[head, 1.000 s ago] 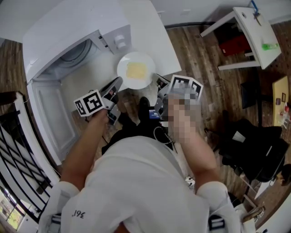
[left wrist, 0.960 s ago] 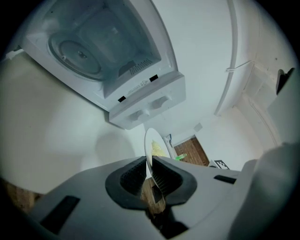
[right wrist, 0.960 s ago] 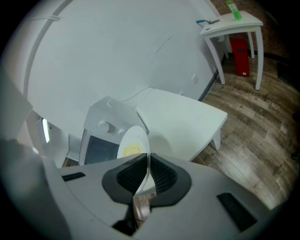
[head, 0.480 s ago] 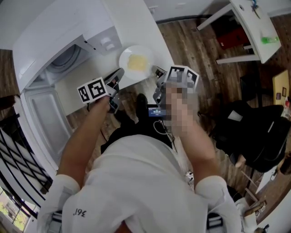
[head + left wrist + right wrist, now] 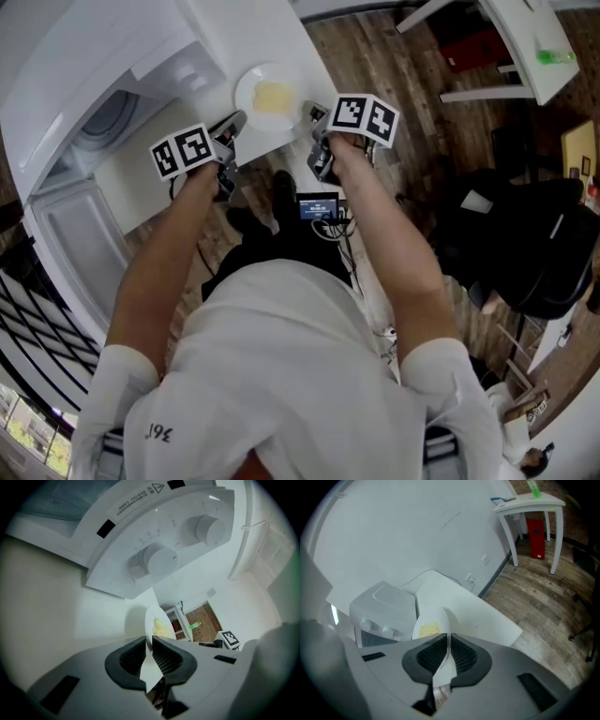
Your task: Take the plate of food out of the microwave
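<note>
- Your left gripper (image 5: 232, 126) has its jaws closed on the near-left rim of the white plate (image 5: 244, 105); in the left gripper view the ribbed pads (image 5: 134, 654) pinch that thin edge.
- Your right gripper (image 5: 312, 118) is clamped the same way on the plate's right rim, jaws nearly together around it.
- The plate carries a flat pale-yellow portion of food (image 5: 273, 96) near its middle.
- The plate is outside the microwave (image 5: 103, 122), just in front of its control knobs (image 5: 159, 559), over the white table (image 5: 272, 33). You can't tell whether it rests there.
- The microwave door (image 5: 66, 248) hangs open, showing the round turntable inside.
</note>
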`<state>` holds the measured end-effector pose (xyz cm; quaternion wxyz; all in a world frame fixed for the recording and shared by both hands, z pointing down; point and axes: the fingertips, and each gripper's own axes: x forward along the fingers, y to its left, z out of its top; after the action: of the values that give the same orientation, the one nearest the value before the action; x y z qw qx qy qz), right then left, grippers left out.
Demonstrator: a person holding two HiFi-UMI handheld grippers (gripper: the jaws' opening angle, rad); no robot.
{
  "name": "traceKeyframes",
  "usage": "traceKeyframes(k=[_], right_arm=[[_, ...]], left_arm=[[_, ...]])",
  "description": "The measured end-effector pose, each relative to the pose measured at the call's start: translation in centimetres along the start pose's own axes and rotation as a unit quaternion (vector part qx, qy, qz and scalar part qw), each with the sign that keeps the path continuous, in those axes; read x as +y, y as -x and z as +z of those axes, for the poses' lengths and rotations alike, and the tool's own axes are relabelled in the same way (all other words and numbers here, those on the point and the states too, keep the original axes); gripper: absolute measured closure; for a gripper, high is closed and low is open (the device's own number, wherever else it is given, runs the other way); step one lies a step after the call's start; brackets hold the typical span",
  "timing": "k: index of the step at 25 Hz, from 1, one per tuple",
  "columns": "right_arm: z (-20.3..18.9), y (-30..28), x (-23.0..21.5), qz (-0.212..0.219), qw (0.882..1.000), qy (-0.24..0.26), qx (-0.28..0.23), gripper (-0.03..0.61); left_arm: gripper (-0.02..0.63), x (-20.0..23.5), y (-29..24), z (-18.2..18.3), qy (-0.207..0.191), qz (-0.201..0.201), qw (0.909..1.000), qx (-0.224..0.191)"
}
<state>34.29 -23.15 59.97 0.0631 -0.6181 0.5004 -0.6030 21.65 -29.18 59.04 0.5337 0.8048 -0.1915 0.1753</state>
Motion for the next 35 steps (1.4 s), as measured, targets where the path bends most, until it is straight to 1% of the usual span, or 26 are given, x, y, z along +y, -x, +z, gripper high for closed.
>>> traceKeyframes(k=[2, 6, 16, 22, 28, 32, 35], right_arm=[[0.6, -0.4, -0.4, -0.006, 1.000, 0.007, 0.003, 0.555], [1.0, -1.2, -0.8, -0.016, 1.000, 0.020, 0.007, 0.555], [1.6, -2.0, -1.5, -0.027, 0.999, 0.032, 0.009, 0.555], [1.7, -2.3, -1.9, -0.035, 0.999, 0.030, 0.012, 0.555], [2.0, -2.6, -1.9, -0.045, 0.998, 0.035, 0.012, 0.555], [2.3, -2.5, -1.9, -0.051, 0.998, 0.038, 0.010, 0.555], [2.5, -2.3, -2.0, -0.056, 0.997, 0.043, 0.009, 0.555]], left_arm=[[0.574, 0.2, -0.8, 0.1, -0.011, 0.012, 0.9998, 0.010], [0.574, 1.0, -1.6, 0.0, -0.019, 0.028, 0.9992, 0.021], [0.574, 1.3, -2.4, -0.2, -0.029, 0.043, 0.9980, 0.036], [0.574, 1.4, -2.7, -0.5, -0.031, 0.058, 0.9963, 0.056], [0.573, 1.7, -2.8, -0.4, -0.014, 0.055, 0.9962, 0.066], [0.572, 1.4, -2.7, -0.7, -0.021, 0.050, 0.9956, 0.076], [0.572, 1.2, -2.6, -0.7, -0.028, 0.048, 0.9956, 0.075]])
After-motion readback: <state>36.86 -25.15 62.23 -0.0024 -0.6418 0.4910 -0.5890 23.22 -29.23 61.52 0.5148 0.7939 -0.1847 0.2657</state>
